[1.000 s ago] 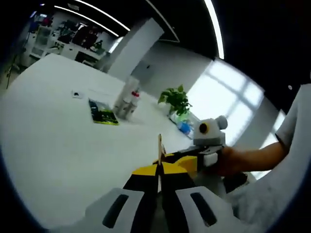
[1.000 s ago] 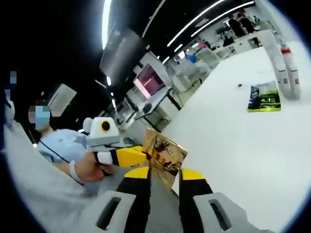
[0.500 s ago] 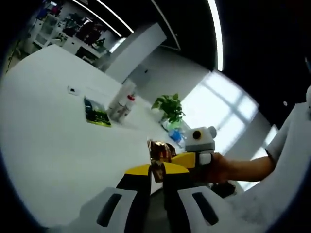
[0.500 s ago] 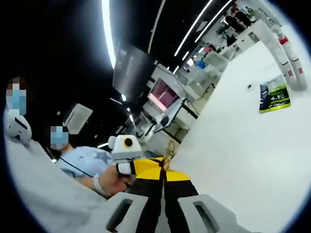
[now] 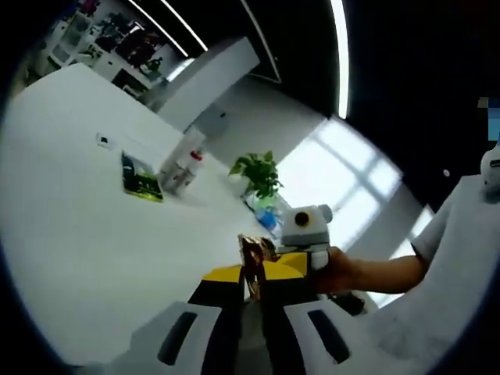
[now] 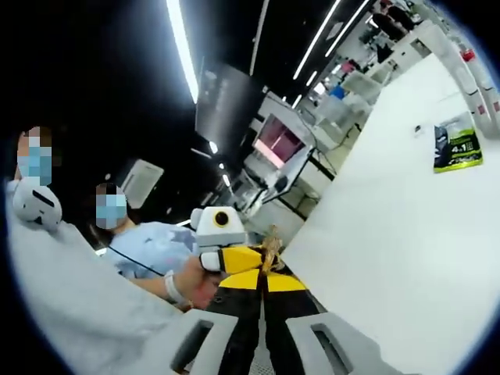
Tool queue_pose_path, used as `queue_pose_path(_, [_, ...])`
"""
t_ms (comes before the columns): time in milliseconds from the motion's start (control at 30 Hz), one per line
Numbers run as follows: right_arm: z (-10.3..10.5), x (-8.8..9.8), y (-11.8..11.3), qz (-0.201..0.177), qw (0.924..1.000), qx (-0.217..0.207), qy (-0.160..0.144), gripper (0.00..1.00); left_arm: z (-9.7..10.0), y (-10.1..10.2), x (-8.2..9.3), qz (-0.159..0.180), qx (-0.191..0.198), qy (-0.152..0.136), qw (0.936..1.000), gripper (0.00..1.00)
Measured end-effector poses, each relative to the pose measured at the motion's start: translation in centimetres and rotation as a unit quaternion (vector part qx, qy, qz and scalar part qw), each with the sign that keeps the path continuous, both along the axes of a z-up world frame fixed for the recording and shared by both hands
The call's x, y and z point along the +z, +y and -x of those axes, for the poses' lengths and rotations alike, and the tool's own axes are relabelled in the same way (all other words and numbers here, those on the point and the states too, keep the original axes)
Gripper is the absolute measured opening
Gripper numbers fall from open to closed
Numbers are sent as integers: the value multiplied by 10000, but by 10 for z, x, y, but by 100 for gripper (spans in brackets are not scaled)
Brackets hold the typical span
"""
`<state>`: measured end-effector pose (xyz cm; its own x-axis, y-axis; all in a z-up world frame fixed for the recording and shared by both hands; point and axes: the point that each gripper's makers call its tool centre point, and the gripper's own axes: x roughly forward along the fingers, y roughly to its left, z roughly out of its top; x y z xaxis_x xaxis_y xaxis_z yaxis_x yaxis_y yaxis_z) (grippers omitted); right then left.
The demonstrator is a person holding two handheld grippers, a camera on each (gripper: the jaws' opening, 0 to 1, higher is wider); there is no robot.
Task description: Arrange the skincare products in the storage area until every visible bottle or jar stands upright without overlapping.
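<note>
1. Progress, as a judgement: early or mid-task. Both tongs are off the tabletop [image 5: 94, 234], lifted near the person's body, pinching one small gold-brown packet [image 5: 251, 262] between them. Nothing is being stood up at this instant.
2. Left tongs [image 5: 248, 285]: jaws pressed nearly together on the gold-brown packet, which sticks up from their tips. Right tongs [image 6: 264, 273]: jaws likewise closed on the same packet [image 6: 271, 244], seen edge-on.
3. In the left gripper view, the right tongs come in from the right, held in a hand [image 5: 337, 271]; they meet the packet at the same spot.
4. The skincare items sit far off on the white tabletop: two tall white bottles [image 5: 178, 164], upright, just beside each other, one with a red cap. Whether they touch is too small to tell.
5. One green sachet [image 5: 141, 178] lies flat near the bottles; it shows too in the right gripper view [image 6: 458, 147].
6. Count: bottles two, sachets one, held packets one, potted plants [image 5: 256, 173] one.
7. Left to do, by judgement: bring the packet to the group and set it without overlap.
</note>
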<state>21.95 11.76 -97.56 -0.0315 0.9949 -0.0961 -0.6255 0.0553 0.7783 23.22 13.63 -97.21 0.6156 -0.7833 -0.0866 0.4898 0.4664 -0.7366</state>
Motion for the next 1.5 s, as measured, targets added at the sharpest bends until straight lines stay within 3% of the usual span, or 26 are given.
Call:
queue_pose_path(167, [-7, -5, 1, 83, 9997, -243, 23, 0, -1, 0, 1, -135, 21, -153, 9998, 0])
queue_pose_path(400, [-12, -5, 2, 98, 9987, -470, 190, 0, 0, -1, -1, -172, -4, -96, 9998, 0])
queue_pose_path(467, [-11, -7, 4, 177, 9988, -451, 89, 0, 0, -1, -4, -262, 8, -78, 9996, 0])
queue_pose_path(600, [-14, -3, 4, 70, 9986, -507, 116, 0, -3, 7, 0, -86, 119, -53, 9999, 0])
queue_pose_path(733, [-12, -8, 3, 230, 9989, -403, -29, 0, -6, 15, 2, 42, 289, -24, 9996, 0])
queue_pose_path(1067, [-13, -3, 5, 266, 9990, -356, -113, 0, -10, 17, -1, 0, 410, 56, 9991, 0])
queue_pose_path(1233, [-20, -1, 2, 317, 9985, -419, -128, 0, -11, 15, -2, -535, 466, -298, 9970, 1])
queue_pose_path(1500, [-44, 11, 2, 386, 9977, -484, -273, 0, -14, 24, -9, -1214, 625, -462, 9896, 0])
